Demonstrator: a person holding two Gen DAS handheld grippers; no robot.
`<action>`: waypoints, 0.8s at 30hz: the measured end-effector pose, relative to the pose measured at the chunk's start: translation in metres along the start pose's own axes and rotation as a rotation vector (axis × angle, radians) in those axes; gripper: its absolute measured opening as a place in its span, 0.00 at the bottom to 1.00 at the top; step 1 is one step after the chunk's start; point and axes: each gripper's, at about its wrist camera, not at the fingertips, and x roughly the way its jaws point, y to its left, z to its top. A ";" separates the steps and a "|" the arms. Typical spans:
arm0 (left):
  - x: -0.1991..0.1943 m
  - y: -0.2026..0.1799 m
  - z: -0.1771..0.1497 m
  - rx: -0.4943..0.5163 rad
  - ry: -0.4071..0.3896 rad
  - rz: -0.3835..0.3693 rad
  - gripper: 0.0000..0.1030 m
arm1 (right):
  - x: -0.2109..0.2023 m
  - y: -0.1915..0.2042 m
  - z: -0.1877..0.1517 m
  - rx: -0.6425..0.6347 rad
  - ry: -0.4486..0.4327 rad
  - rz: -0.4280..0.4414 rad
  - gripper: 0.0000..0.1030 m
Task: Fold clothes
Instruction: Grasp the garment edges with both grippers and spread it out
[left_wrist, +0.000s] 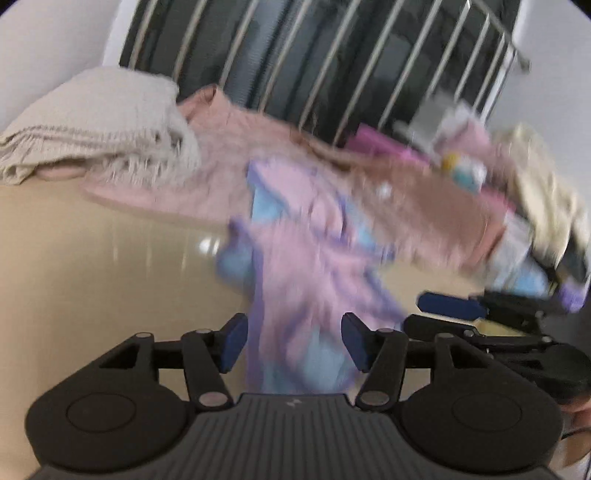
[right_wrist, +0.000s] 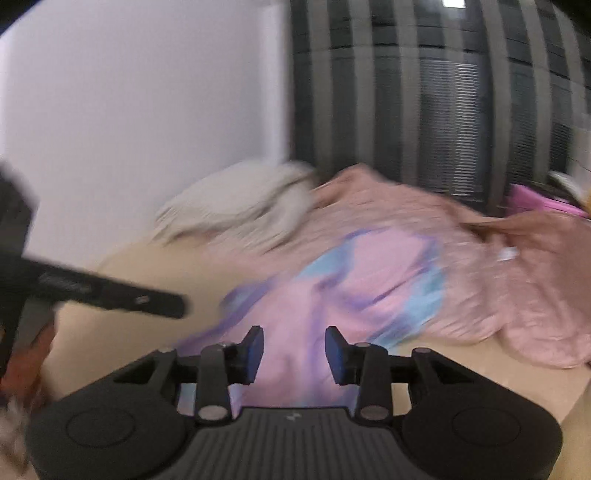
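Observation:
A pink, purple and light-blue tie-dye garment (left_wrist: 295, 266) lies crumpled on the beige table (left_wrist: 92, 258), blurred by motion. My left gripper (left_wrist: 293, 341) is open, its blue pads on either side of the garment's near end without touching it. My right gripper (right_wrist: 294, 350) is open too, with the same garment (right_wrist: 351, 284) between and beyond its pads. The right gripper also shows at the right edge of the left wrist view (left_wrist: 480, 314). The left gripper's body crosses the left side of the right wrist view (right_wrist: 110, 295).
A folded cream knit blanket (left_wrist: 96, 129) lies at the back left. A dusty-pink garment (left_wrist: 369, 184) spreads behind the tie-dye one. A heap of mixed clothes and small items (left_wrist: 517, 192) sits at the right. A dark barred window (left_wrist: 332, 55) stands behind the table.

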 end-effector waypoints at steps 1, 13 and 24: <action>0.005 -0.002 -0.005 0.006 0.011 0.035 0.55 | 0.005 0.009 -0.004 -0.035 0.009 0.006 0.32; -0.006 -0.031 -0.027 0.084 -0.070 0.217 0.45 | 0.013 0.041 -0.008 -0.196 -0.064 -0.180 0.02; -0.011 -0.078 -0.058 0.331 -0.190 0.331 0.45 | -0.040 0.056 -0.027 -0.286 -0.200 -0.381 0.02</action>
